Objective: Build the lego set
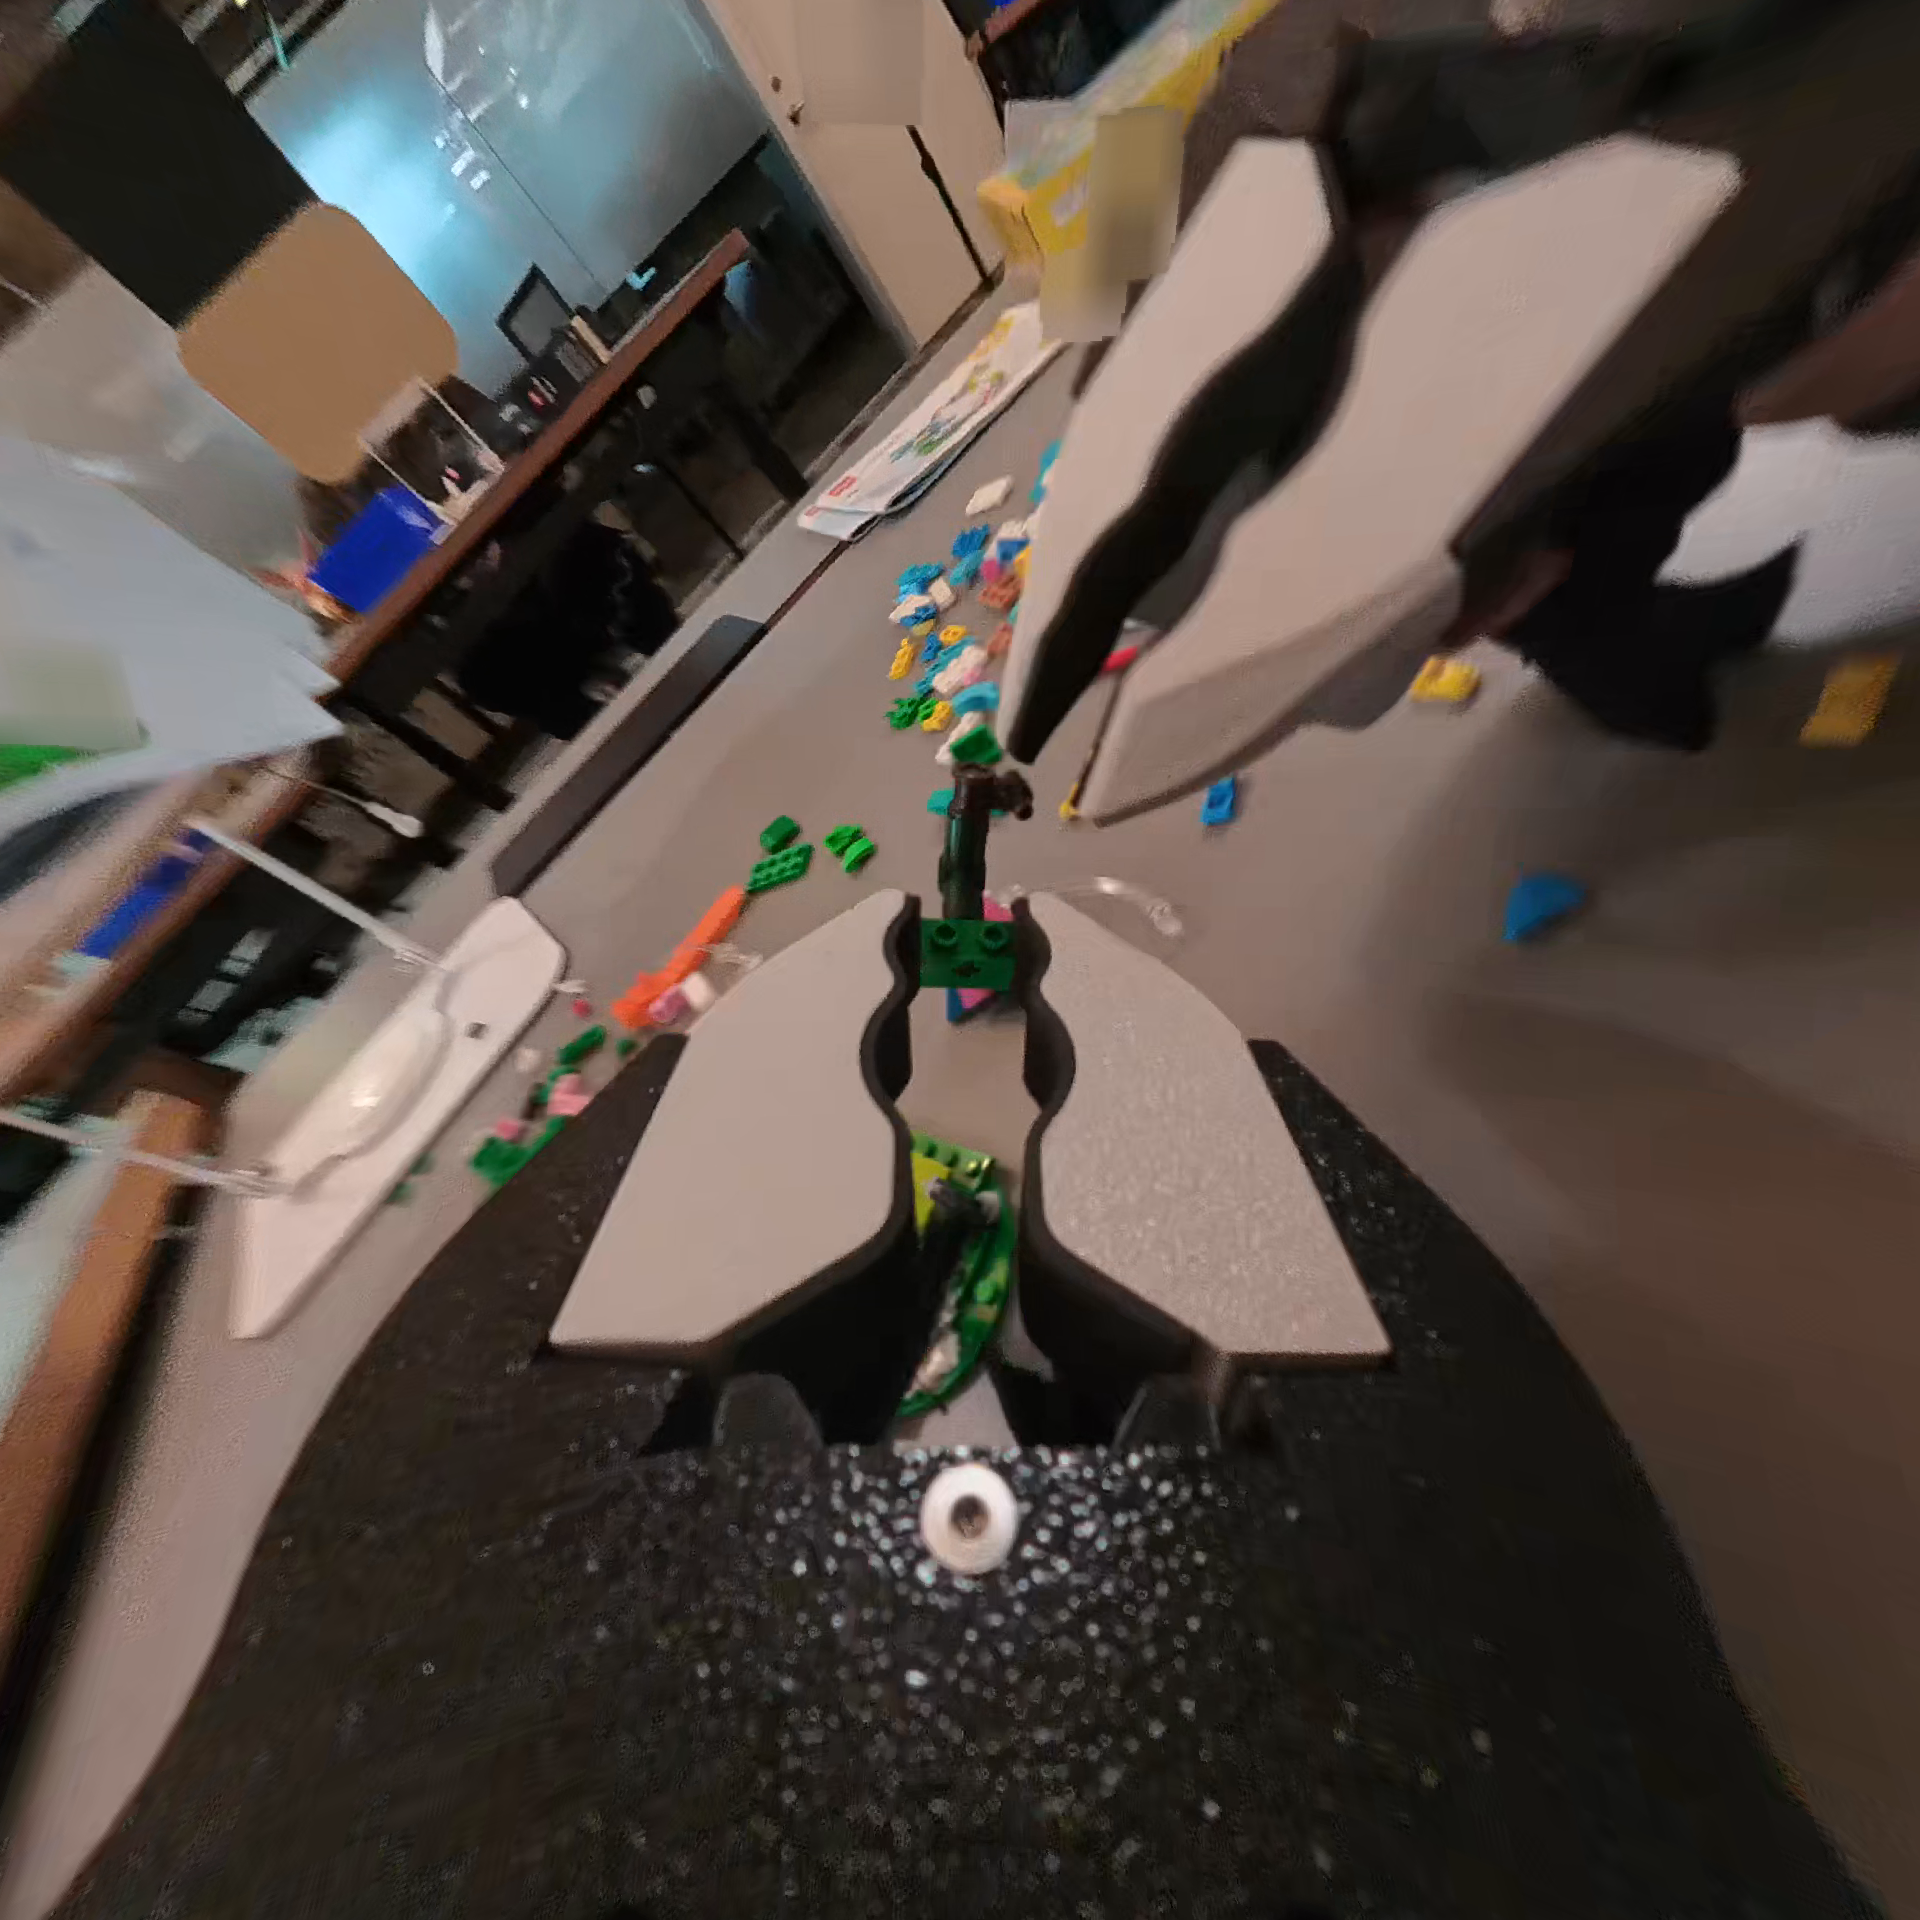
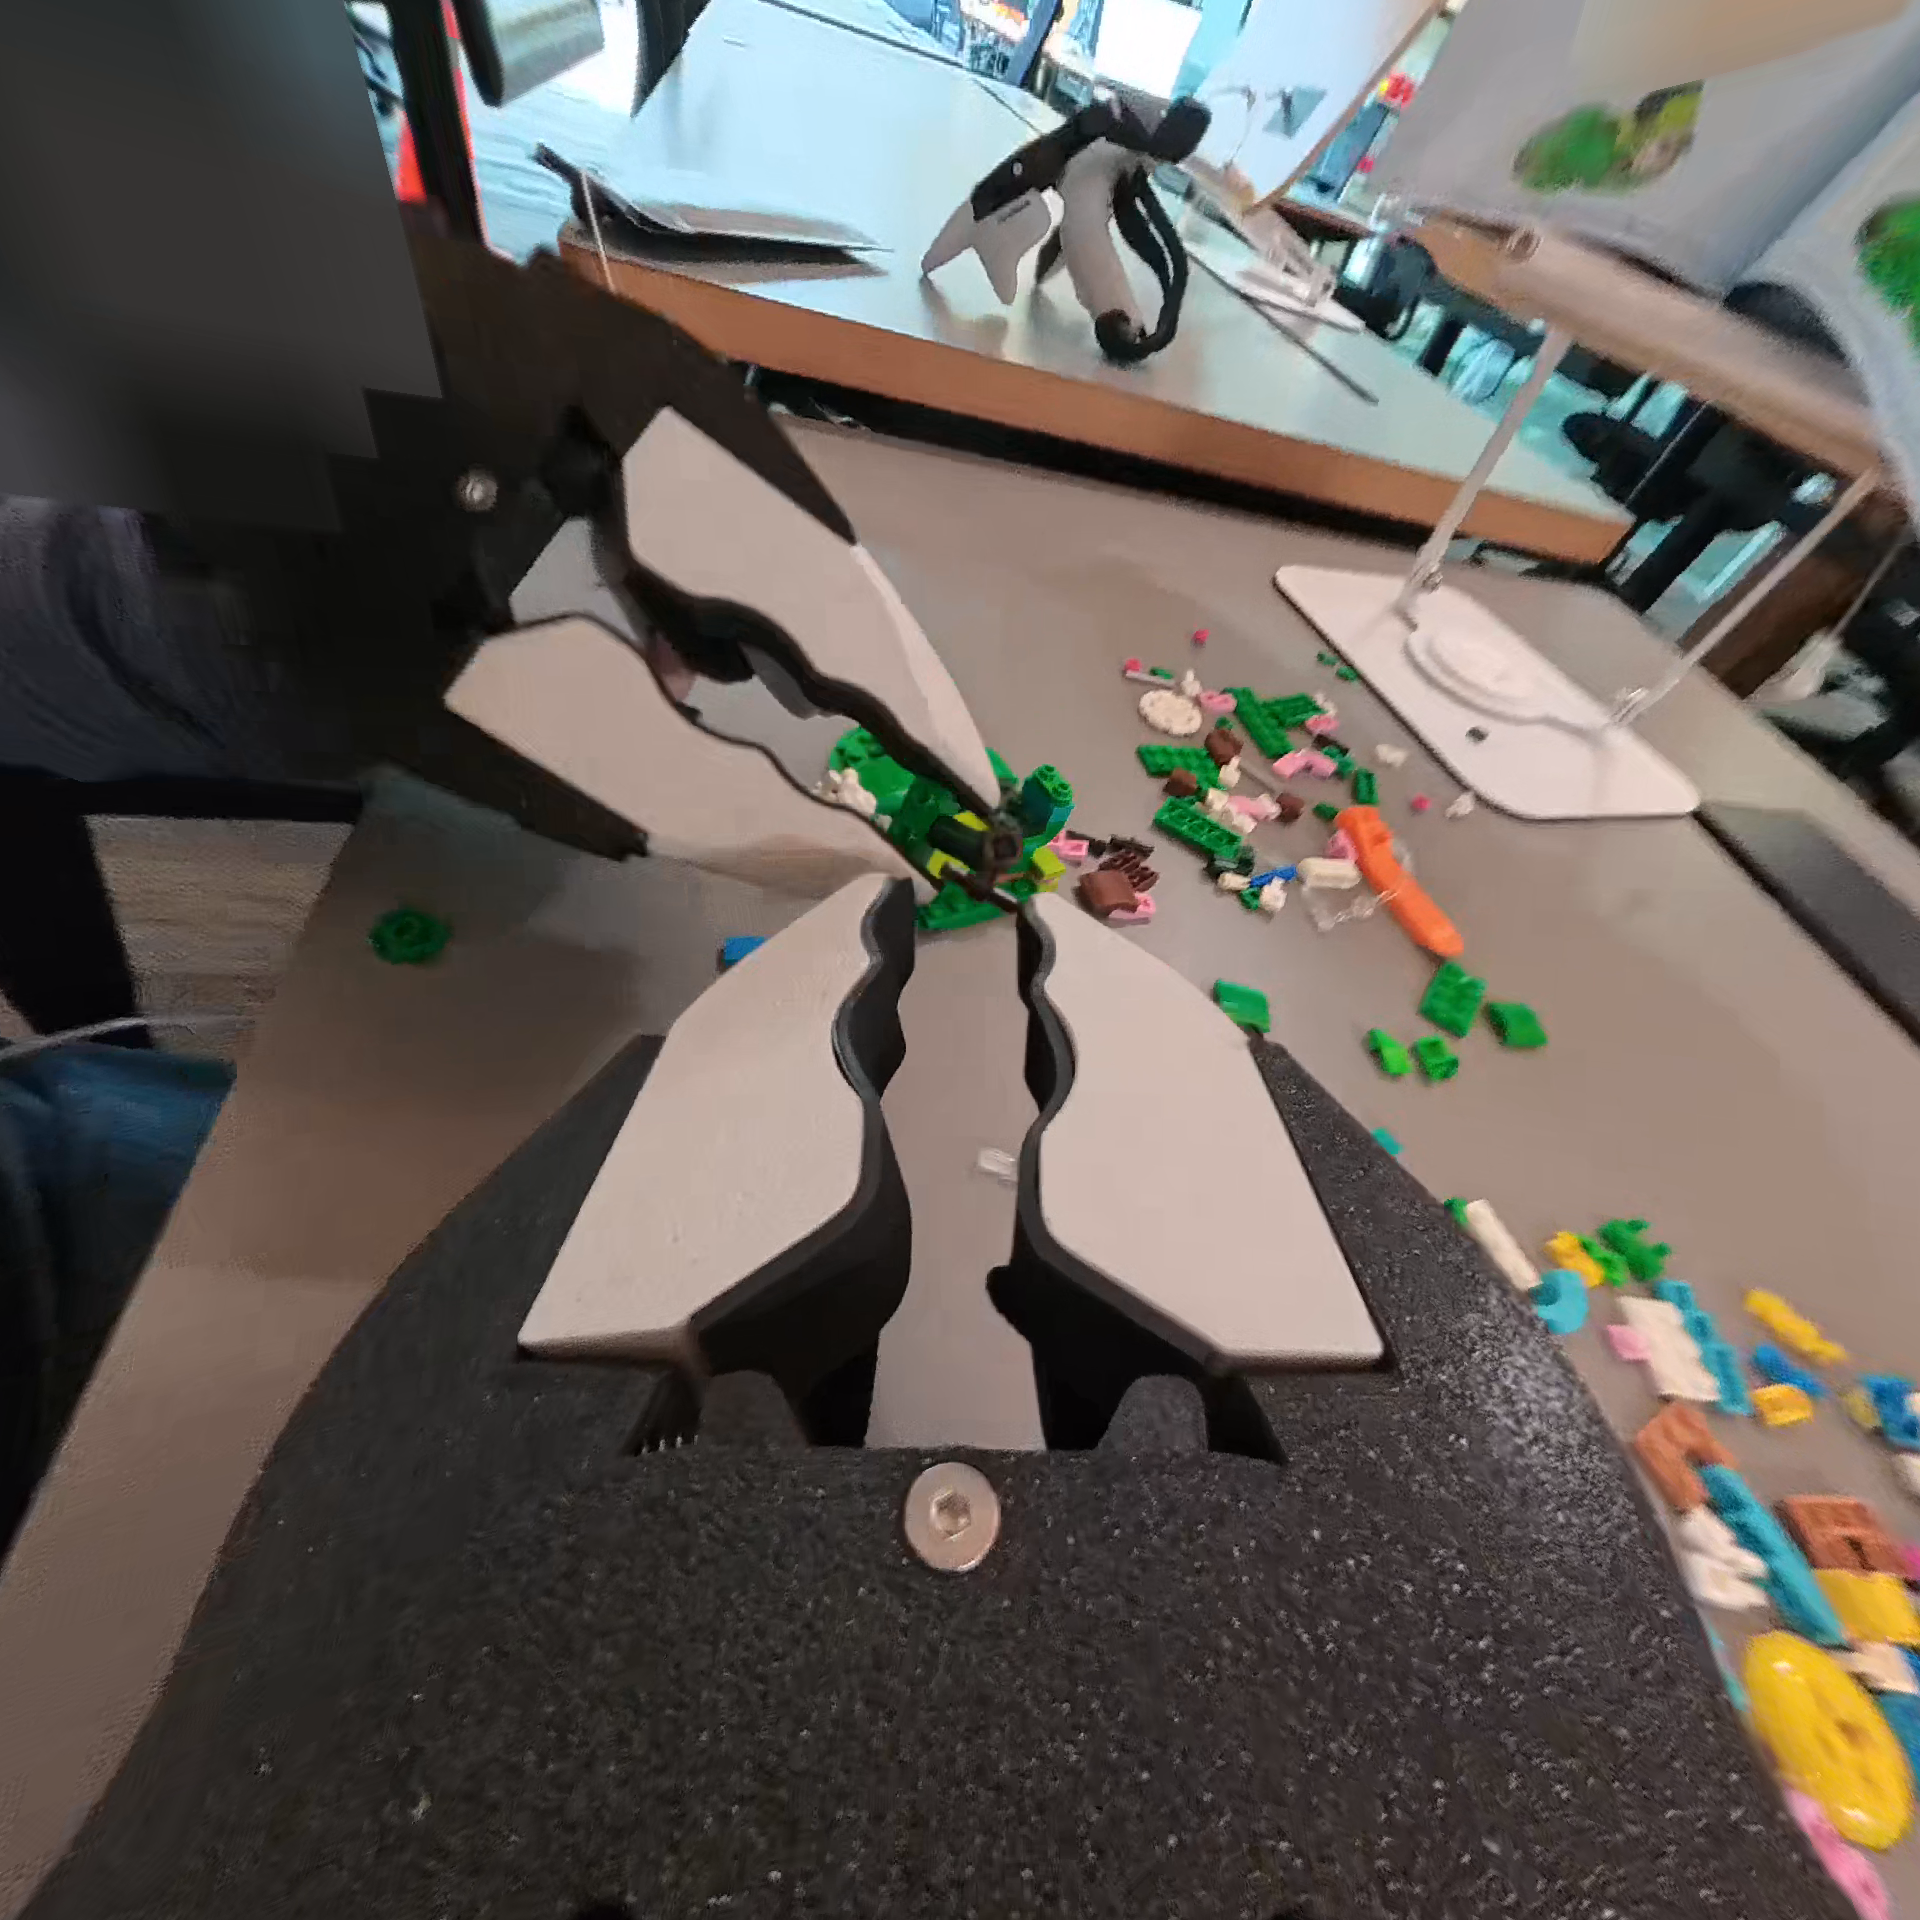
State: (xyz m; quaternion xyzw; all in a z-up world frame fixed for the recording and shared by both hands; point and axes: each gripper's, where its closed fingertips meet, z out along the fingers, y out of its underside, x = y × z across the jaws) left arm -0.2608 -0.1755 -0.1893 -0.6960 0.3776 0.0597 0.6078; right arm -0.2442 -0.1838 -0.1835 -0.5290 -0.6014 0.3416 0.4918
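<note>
My left gripper is shut on a small green brick that carries a dark upright stem. It holds this just above a round green plate build on the grey table. In the right wrist view the left gripper comes in from the upper left over the same green build. My right gripper is open and empty, its tips close to the stem. In the left wrist view it hangs at the upper right, just beyond the stem's top.
Loose green bricks and an orange carrot piece lie right of the build. A pile of coloured bricks lies at the near right. A white stand base and an instruction booklet sit farther off.
</note>
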